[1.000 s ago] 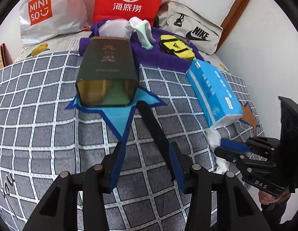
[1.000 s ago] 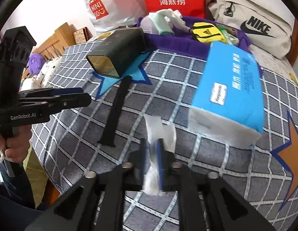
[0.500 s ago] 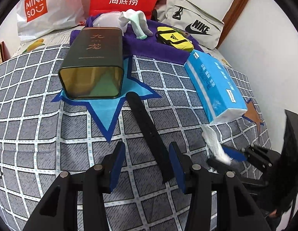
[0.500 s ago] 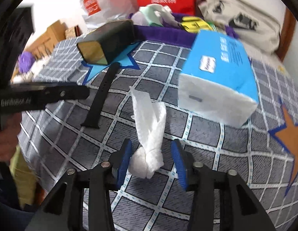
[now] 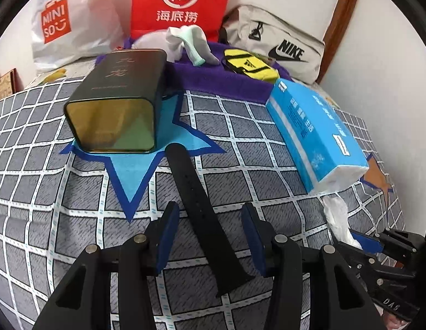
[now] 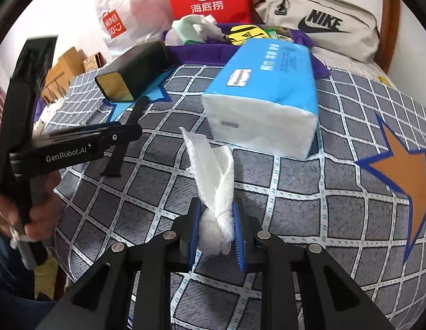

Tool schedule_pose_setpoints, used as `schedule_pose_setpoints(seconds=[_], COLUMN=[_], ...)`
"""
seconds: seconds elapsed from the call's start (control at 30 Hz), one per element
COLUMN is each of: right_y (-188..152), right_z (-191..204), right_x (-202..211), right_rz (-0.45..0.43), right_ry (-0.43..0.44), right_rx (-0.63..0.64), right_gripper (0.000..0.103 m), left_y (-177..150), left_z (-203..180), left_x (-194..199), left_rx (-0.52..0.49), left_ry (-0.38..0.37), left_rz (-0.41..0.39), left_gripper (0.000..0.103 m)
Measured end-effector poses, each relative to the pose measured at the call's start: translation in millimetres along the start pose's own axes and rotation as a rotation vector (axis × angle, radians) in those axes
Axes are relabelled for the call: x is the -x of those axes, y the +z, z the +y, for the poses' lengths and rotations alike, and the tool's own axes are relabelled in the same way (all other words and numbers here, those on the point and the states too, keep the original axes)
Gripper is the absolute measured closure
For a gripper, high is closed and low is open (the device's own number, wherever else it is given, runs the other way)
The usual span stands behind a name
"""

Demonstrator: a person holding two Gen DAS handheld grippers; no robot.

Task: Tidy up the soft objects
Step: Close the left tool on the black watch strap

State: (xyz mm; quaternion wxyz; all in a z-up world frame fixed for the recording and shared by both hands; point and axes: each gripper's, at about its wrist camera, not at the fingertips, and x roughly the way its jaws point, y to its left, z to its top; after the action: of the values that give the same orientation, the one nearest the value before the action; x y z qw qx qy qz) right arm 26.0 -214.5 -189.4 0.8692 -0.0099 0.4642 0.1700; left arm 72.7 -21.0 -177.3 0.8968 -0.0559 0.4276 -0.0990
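Note:
My right gripper (image 6: pixel 215 233) is shut on a crumpled white tissue (image 6: pixel 213 173), held just above the checked bedspread in front of a blue tissue pack (image 6: pixel 262 93). The tissue also shows in the left wrist view (image 5: pixel 338 220), beside the pack (image 5: pixel 314 132). My left gripper (image 5: pixel 210 236) is open, its jaws on either side of a black strap (image 5: pixel 199 198) that lies on the bedspread. A purple basket (image 5: pixel 221 77) at the back holds socks (image 5: pixel 191 44) and a yellow pouch (image 5: pixel 250 64).
A dark green tin (image 5: pixel 116 101) lies on its side on a blue star patch. Behind the basket stand a red Hi bag (image 5: pixel 180 2), a white Miniso bag (image 5: pixel 64 24) and a beige Nike bag (image 5: pixel 276 44). A white wall is on the right.
My right gripper opened around the tissue, then closed on it again. My left gripper moved forward over the black strap, which now lies between its open jaws.

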Motion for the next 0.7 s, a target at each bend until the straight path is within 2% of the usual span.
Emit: schedule_pose_setpoints(seconds=[0.07, 0.23, 0.33, 0.4, 0.53, 0.7], right_y=[0, 0, 0, 0, -2, -2], right_z=[-4, -2, -4, -6, -11, -13], right_x=[0, -1, -2, -1, 1, 1], right_rz=[-0.004, -0.011, -0.014, -0.017, -0.021, -0.024], right_ry=[0.018, 0.018, 0.029, 0.040, 0.064, 0.070], right_rx=[-0.024, -0.016, -0.026, -0.035, -0.059, -0.065], right_gripper=[0.080, 0.080, 0.080, 0.080, 0.080, 0.080], left_y=[-1, -4, -11, -13, -13, -15], left_z=[-3, -17, -29, -31, -25, -27], left_x=[-1, -4, -7, -6, -3, -3], left_rx=[-0.030, -0.097, -0.152, -0.159, -0.126, -0.137], left_ry=[0.015, 0.058, 0.116, 0.133, 0.102, 0.124], left_rz=[-0.005, -0.006, -0.033, -0.054, -0.067, -0.066], left_gripper=[0.058, 0.041, 0.036, 0.036, 0.036, 0.036])
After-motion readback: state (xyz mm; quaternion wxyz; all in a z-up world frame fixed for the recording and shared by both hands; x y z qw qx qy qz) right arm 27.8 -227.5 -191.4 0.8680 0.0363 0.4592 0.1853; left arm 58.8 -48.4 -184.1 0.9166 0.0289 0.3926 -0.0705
